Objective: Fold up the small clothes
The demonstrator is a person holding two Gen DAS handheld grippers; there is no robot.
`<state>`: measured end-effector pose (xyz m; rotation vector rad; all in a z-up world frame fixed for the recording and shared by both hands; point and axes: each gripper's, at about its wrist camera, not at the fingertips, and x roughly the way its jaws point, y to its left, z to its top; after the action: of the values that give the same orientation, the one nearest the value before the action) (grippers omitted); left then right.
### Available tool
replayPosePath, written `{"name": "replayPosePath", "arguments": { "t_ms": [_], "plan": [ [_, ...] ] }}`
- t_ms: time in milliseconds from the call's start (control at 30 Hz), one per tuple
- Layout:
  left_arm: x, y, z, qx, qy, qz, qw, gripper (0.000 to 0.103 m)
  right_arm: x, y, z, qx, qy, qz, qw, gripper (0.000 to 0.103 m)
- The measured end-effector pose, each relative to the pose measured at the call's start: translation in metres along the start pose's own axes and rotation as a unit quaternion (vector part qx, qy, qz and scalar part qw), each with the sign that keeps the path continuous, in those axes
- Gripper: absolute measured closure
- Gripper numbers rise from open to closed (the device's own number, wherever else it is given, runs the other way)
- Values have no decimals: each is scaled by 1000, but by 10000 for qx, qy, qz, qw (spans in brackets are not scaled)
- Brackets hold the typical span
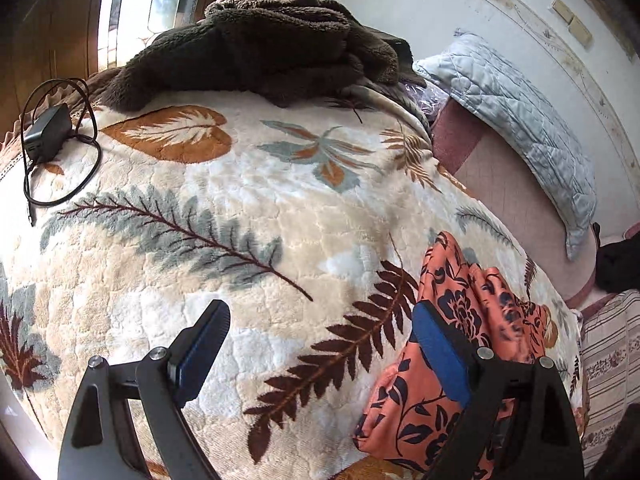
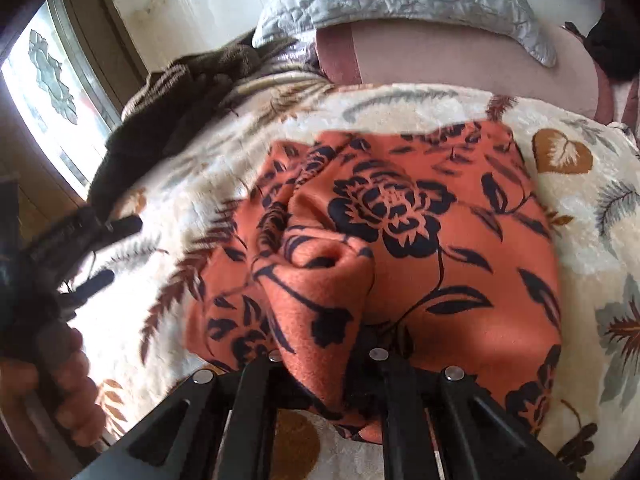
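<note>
Cloth (image 2: 420, 216) lies bunched on the bed (image 1: 248, 216), one fold clenched in your right gripper (image 2: 324, 344); left gripper (image 1: 316, 352) beside it, jaws released. Lift until the cloth hangs flat, then take the opposite edge with the left

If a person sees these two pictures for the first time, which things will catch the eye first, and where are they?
The orange cloth with black flowers stands out most: it lies bunched on the leaf-patterned blanket, and the right gripper is shut on a fold of it. The left gripper hangs open over the blanket, just left of the cloth. A dark brown fleece garment is heaped at the blanket's far end.
</note>
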<state>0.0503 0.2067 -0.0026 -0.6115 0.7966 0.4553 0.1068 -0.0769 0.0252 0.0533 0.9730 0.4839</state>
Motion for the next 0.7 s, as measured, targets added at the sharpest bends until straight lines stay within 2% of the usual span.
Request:
{"name": "replayPosePath", "arguments": {
  "t_ms": [100,167,233,367,433,600,633,700],
  "plan": [
    [-4,4,5,-50,-95,-80,9999,10,-37,0,32,220,-594,171,9978,93],
    [-6,8,9,-94,-117,-102,9998,10,-47,9,44,299,-848,304,9955,93],
    [-6,13,12,-153,-103,-134,9997,10,-32,30,35,30,-724,300,9969,93],
    [-5,21,14,-265,-45,-125,9996,10,47,53,0,-318,218,24,9993,93],
    [-5,24,14,-258,-25,-121,9996,10,50,52,-5,-293,160,26,9994,93],
    [-7,29,17,-393,-55,-147,9991,10,-2,53,24,-168,-583,158,9980,93],
    [-6,29,17,-388,-46,-157,9991,10,-4,56,26,-177,-621,201,9977,93],
    [-4,26,17,-328,-20,-139,9994,10,12,64,15,-294,-369,250,9986,93]
  ]
}}
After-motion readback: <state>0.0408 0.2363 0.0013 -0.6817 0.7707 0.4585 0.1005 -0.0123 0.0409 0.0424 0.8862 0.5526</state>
